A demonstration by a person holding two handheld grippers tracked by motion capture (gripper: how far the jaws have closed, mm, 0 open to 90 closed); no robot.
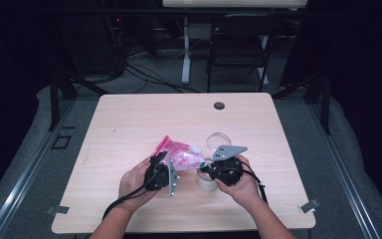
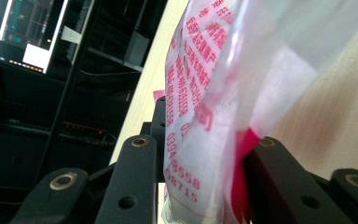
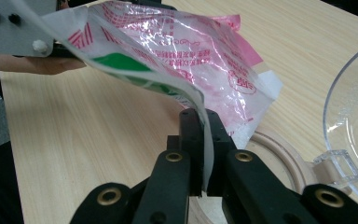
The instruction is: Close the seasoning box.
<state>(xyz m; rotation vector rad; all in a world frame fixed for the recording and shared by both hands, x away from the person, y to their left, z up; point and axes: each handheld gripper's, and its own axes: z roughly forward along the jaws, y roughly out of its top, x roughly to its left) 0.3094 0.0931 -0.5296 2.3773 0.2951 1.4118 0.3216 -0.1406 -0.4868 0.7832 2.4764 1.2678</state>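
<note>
A pink-printed plastic bag (image 1: 181,155) hangs stretched between the two grippers, a little toward the near edge of the surface (image 1: 129,119) and roughly midway between its left and right edges. The left gripper (image 1: 165,167) has the bag's left end between its jaws — in the left gripper view the plastic (image 2: 200,116) is pinched there, the jaws closed on it with only the bunched film between them. The right gripper (image 1: 206,167) has its jaws shut tight on a thin edge of the bag (image 3: 168,60), which fans out above the wood.

Just beside the right gripper stands a clear container (image 1: 206,181), with a clear round lid (image 1: 218,141) lying a little beyond toward the far edge; in the right gripper view the lid (image 3: 354,121) sits close on the right. The far half of the surface is open apart from a small dark grommet (image 1: 219,105) near the far edge, and both side edges lie well apart from the hands.
</note>
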